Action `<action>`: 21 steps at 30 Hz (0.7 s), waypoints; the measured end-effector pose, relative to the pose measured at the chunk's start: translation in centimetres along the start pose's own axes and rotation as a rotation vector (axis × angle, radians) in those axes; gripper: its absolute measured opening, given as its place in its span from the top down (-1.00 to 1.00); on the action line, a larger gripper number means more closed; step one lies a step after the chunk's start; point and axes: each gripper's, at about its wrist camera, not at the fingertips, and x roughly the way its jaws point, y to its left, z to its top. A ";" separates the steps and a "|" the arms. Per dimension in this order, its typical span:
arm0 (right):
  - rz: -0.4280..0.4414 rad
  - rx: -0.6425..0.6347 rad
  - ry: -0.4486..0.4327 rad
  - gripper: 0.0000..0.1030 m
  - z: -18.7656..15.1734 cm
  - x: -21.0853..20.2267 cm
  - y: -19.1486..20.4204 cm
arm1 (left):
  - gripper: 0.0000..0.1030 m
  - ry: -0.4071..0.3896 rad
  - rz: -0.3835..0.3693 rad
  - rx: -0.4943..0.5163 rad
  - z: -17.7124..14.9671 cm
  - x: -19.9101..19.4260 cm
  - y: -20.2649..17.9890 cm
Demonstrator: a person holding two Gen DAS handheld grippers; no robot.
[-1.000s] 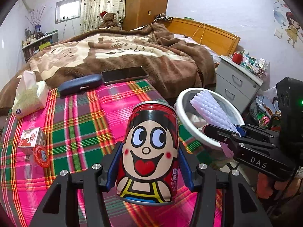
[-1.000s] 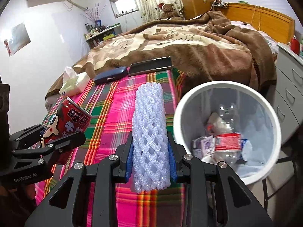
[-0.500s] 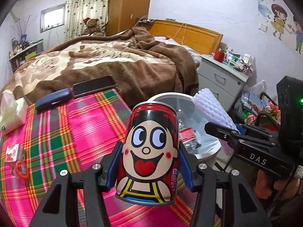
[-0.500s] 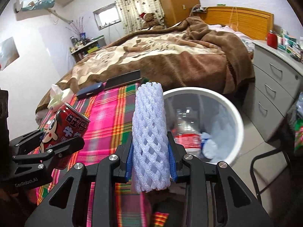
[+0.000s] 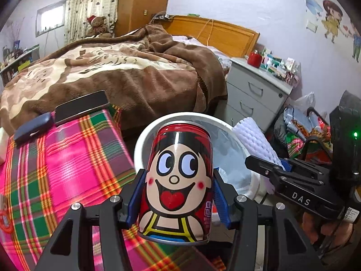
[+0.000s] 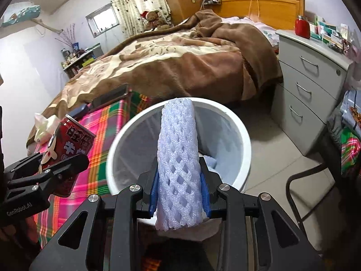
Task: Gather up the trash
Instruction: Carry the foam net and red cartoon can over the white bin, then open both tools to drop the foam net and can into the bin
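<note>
gripping a cartoon-face can (image 5: pixel 178 180), left claw (image 5: pixel 177 197); "das" right claw (image 6: pixel 179 194) clamps foam net (image 6: pixel 178 164).

A lived-in home bedroom is shown: most of the room is filled by a bed (image 5: pixel 126 67) with a wooden headboard (image 5: pixel 216 36) and a rumpled brown blanket (image 6: pixel 180 67). A teddy bear (image 5: pixel 97 26) is set by the curtained window (image 5: pixel 50 20), a wardrobe (image 5: pixel 142 2) is placed behind, and a grey drawer unit (image 6: pixel 311 72) cluttered with small items is seen beside cartoon wall stickers (image 5: pixel 331 18).

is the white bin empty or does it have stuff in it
Not empty: through the bin mouth, pale crumpled trash shows behind the foam net.
</note>
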 end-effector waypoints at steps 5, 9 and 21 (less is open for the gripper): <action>-0.021 0.001 0.026 0.38 0.3 1.2 -1.0 | -0.07 0.040 -0.003 0.001 0.6 3.2 -1.1; -0.014 0.008 0.036 0.38 0.7 1.8 -2.0 | -0.07 0.049 0.007 0.013 0.9 4.7 -1.7; -0.006 0.002 0.076 -0.06 0.7 2.9 -3.0 | -0.23 0.037 -0.008 -0.024 1.4 5.6 -1.1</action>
